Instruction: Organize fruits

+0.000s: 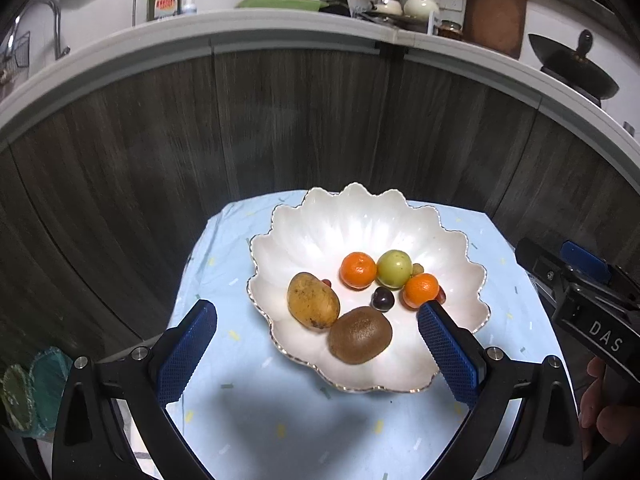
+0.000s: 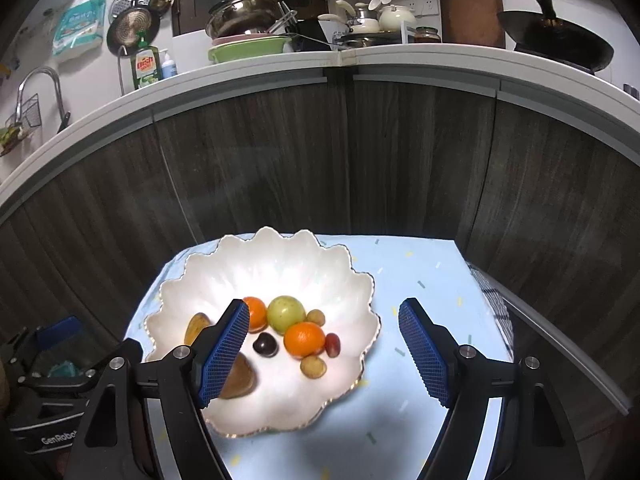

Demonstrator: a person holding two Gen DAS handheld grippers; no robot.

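One bowl [image 1: 360, 216] holds 2 oranges [image 1: 358, 270], 1 green fruit [image 1: 395, 268], 1 mango [image 1: 313, 300], 1 kiwi [image 1: 360, 335] at 6 o'clock. Both grippers, left [image 1: 316, 354] & right [image 2: 322, 354], spread, empty.

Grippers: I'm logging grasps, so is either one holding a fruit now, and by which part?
Nothing is held. The left gripper and right gripper both stand open and empty above the bowl, where the fruit lies.

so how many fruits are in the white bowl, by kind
oranges: 2
green round fruit: 1
mango: 1
kiwi: 1
dark plum-like fruit: 1
red grape: 1
small tan fruits: 2
total: 9, all inside the bowl; the left wrist view hints at another small red one behind the mango, too hidden to count
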